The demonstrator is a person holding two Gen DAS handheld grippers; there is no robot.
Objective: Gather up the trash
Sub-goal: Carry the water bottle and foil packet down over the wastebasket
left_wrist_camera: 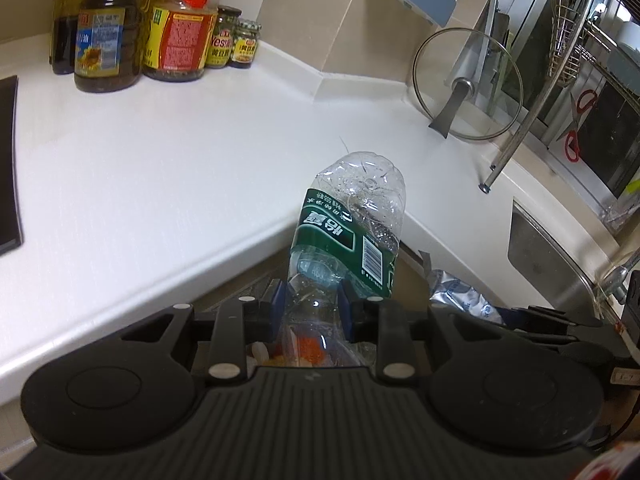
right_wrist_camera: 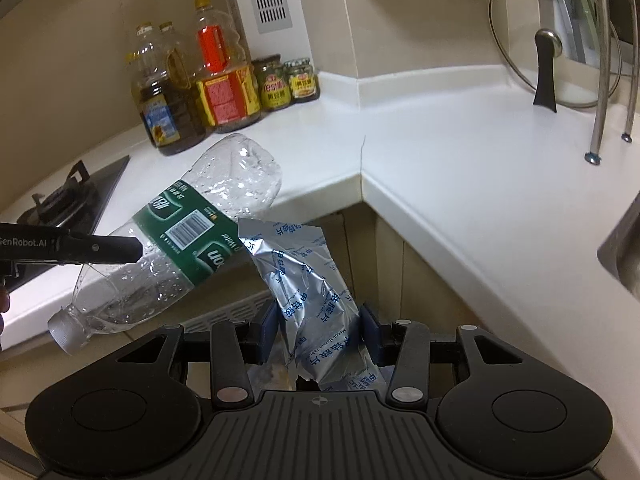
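Off the surface's (right_wrist_camera: pixel 460 184) inner corner, over the gap below: left tongs (left_wrist_camera: pixel 312 308) clamped on the empty plastic bottle (left_wrist_camera: pixel 352 216), right tongs (right_wrist_camera: pixel 320 328) pinched on the crumpled foil pouch (right_wrist_camera: pixel 304 272). Both pieces lifted clear, none visible on the white top. Judged mostly done; dropping into a bin remained, bin not plainly visible.

An empty clear plastic bottle (right_wrist_camera: pixel 176 240) with a green label and a pale cap hangs tilted at centre left of the right wrist frame, cap lowest, base toward the counter (right_wrist_camera: pixel 460 168) corner. Just beside it, lower centre, a crumpled silver foil packet (right_wrist_camera: pixel 312 292) with blue print, apparently torn at its lower end, stands off the counter.
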